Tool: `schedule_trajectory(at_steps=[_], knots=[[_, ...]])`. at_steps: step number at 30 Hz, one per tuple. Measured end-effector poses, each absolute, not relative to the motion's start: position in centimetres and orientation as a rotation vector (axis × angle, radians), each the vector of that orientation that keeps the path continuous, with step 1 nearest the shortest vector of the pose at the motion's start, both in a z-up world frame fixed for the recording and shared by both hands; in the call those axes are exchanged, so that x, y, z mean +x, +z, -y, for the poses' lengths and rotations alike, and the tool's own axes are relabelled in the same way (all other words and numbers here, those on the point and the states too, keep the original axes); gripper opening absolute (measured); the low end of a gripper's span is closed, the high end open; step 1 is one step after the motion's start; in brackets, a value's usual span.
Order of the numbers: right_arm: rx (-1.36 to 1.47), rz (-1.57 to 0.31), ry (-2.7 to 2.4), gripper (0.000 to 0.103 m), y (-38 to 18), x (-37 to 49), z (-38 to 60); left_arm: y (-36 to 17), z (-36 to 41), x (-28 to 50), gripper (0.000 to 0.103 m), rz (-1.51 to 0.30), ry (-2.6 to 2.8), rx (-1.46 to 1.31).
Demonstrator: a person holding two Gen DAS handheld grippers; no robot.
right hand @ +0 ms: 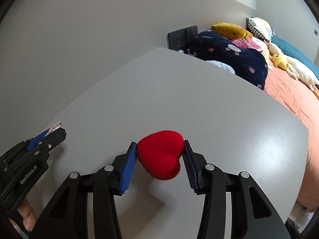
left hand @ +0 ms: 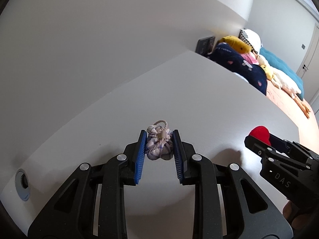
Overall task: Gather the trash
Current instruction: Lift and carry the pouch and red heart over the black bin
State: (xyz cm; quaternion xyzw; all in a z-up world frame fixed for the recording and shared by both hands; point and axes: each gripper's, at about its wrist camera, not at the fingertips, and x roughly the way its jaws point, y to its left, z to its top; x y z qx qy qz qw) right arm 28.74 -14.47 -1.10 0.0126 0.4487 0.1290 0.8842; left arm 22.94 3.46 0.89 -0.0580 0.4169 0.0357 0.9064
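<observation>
Red heart (right hand: 160,155); pale checked pouch (left hand: 159,146); blue ribbed fingers (right hand: 127,171); white table (right hand: 179,103); navy rabbit-print blanket (right hand: 229,59).

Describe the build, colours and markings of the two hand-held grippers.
Both are matte black linkage frames with silver pivot pins and ribbed blue finger pads. The left hand-held gripper carries white "GenRobot.AI" lettering on its side; the right hand-held gripper shows "DAS" lettering. No sleeves visible.

Left tongs (right hand: 56,132) read "GenRobot.AI"; right tongs (left hand: 259,137), "DAS".

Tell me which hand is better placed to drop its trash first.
Neither, probably: the left gripper clamps the cloth pouch, the right gripper clamps the red heart, both above the table; no bin shows.
</observation>
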Motion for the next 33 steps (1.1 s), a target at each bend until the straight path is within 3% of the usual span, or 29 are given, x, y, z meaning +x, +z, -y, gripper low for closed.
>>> schedule_trajectory(at_steps=[33], knots=[[0.094,-0.870,0.215,0.048,2.6,13.6,22.5,3.5,5.3,11.0,0.026,-0.842,-0.033,-0.055]])
